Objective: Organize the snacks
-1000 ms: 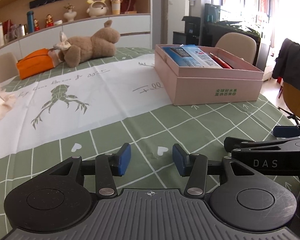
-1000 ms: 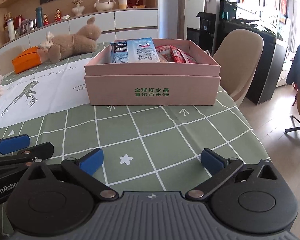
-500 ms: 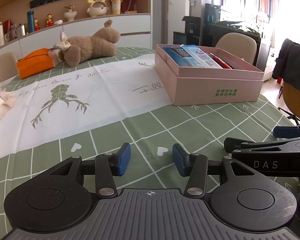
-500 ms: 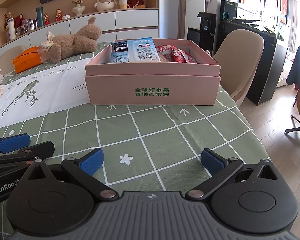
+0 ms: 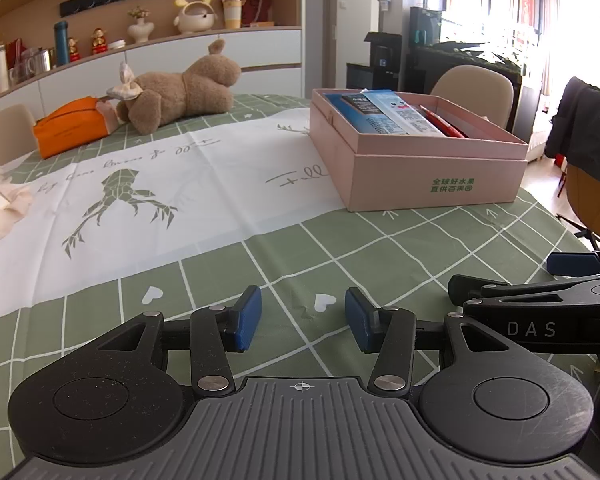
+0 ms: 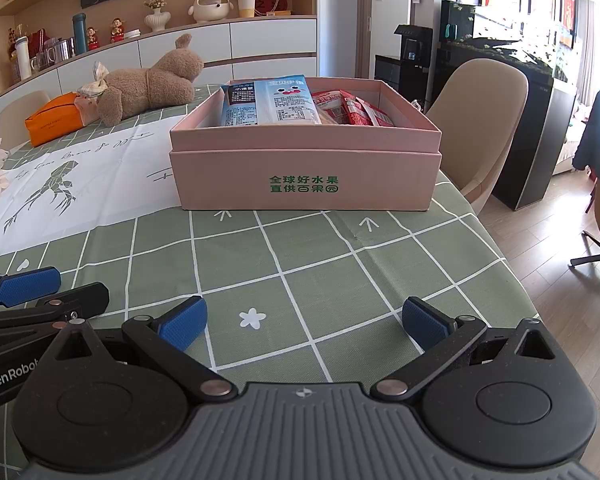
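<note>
Surface (image 6: 340,264): green checked cloth with a white printed panel on its left part; we find it bare in front of both claws, which suggests to us that no loose snack is left to collect on the near side.

Pink box (image 6: 304,184), lid off, standing on the surface ahead of the right claw and off to the right in the left wrist view (image 5: 432,176). We judge it the store for the snacks, set near the surface's right edge where either hand could get to it.

Plush toy (image 6: 148,88) and orange pouch (image 6: 52,124), lying at the far left, well apart from the box. We count neither as part of the job.

Blue-and-white snack bag (image 6: 272,104), lying flat in the left part of the box, its top end leaning on the far wall. Red snack packets (image 6: 352,112) lie just beside it in the right part. Sorting by kind seems the reason for this split, though we cannot see how many packets lie beneath.

Right claw (image 6: 303,320): jaws spread wide, nothing between them, low over the surface and pointing at the box front.

Left claw (image 5: 303,316): jaws roughly half apart, nothing between them, only cloth showing in the gap. It sits just left of the right claw.

With both claws empty and the snacks boxed, we judge the task at or near its end.
</note>
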Demonstrator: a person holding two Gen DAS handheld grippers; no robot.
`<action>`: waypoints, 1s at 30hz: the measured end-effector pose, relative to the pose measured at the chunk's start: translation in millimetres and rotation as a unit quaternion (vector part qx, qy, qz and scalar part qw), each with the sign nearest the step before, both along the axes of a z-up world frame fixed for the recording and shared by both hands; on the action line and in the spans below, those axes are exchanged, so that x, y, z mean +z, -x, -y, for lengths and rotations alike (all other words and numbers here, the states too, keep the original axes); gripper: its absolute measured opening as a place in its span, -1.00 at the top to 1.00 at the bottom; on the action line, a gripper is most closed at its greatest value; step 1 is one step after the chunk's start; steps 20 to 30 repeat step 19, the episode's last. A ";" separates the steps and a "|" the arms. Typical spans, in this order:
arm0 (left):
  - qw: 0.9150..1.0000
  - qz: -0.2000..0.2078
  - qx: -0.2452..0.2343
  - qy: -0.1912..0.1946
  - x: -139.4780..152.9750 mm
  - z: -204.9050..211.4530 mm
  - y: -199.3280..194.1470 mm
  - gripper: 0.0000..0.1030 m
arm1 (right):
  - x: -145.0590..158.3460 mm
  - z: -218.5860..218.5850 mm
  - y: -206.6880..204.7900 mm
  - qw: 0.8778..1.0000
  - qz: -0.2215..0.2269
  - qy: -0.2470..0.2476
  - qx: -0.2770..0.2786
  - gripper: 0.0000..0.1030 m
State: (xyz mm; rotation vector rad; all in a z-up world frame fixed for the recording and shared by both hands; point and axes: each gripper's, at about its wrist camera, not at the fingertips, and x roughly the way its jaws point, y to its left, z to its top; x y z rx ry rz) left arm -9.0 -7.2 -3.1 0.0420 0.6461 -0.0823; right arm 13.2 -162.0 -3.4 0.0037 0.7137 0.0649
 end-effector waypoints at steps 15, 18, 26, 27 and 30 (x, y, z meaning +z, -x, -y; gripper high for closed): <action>1.000 0.000 0.000 0.002 0.3 -0.1 0.2 -0.01 | 0.0 -0.2 -0.1 1.000 0.000 0.000 0.000 -1.00; 1.000 0.000 0.000 0.002 0.5 0.3 0.4 -0.01 | 0.1 -0.2 0.0 1.000 0.000 0.000 0.000 -1.00; 1.000 0.000 0.000 0.003 0.5 0.3 0.4 -0.01 | 0.1 -0.2 0.0 1.000 0.000 0.000 0.000 -1.00; 1.000 0.000 0.000 0.003 0.5 0.3 0.4 -0.01 | 0.1 -0.2 0.0 1.000 0.000 0.000 0.000 -1.00; 1.000 0.000 0.000 0.003 0.5 0.3 0.4 -0.01 | 0.1 -0.2 0.0 1.000 0.000 0.000 0.000 -1.00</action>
